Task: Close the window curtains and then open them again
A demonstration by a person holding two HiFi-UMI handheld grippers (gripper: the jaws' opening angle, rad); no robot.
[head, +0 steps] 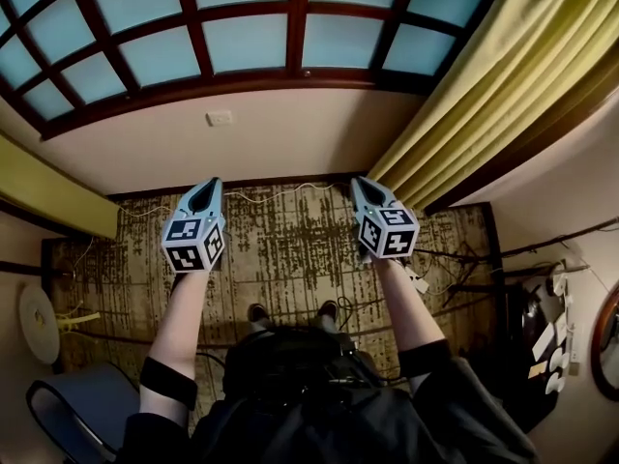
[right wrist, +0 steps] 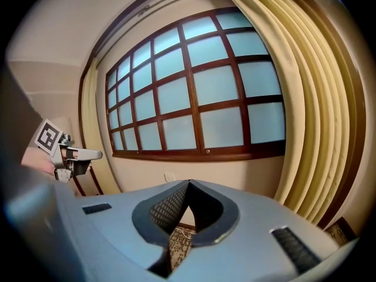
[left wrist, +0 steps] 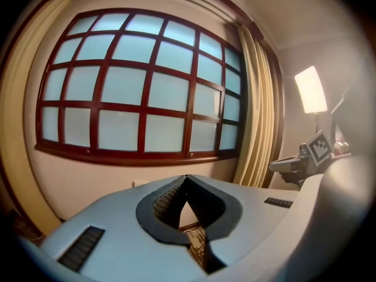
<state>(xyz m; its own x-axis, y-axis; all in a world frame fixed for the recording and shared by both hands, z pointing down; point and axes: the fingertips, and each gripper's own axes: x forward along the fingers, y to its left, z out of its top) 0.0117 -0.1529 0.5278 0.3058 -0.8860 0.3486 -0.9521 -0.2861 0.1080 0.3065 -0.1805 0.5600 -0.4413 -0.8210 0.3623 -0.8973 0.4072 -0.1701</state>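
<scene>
Plainly, both curtains are drawn back to the sides of the window (head: pixel 242 37), leaving its dark red wooden grid and pale frosted panes uncovered. The right curtain (head: pixel 484 95), a yellow cloth, hangs gathered in deep folds along the window's right edge, and the left curtain (head: pixel 48 196) of the same cloth is bunched at the far left. The left gripper (head: pixel 207 186) and the right gripper (head: pixel 367 184) are held out side by side in front of the person, apart from each other, both pointing at the wall below the sill. In the left gripper view the fingers (left wrist: pixel 170 201) are clenched tip to tip with nothing between them, and the wall and window (left wrist: pixel 141 87) lie ahead, with the right curtain (left wrist: pixel 258 116) off to the right and the left curtain (left wrist: pixel 17 128) at the picture's left edge. In the right gripper view the fingers (right wrist: pixel 167 207) are likewise clenched on nothing; the right curtain (right wrist: pixel 311 110) hangs near them on the right, not touching, and the left curtain (right wrist: pixel 88 122) is well apart across the window (right wrist: pixel 194 87). Each gripper's cube shows black-and-white square markers. A white wall socket (head: pixel 220 118) sits below the sill, above a patterned rug (head: pixel 290 249) with a pale cord (head: pixel 280 189) along its far edge. A lit lamp (left wrist: pixel 311 90) glows at the right.
</scene>
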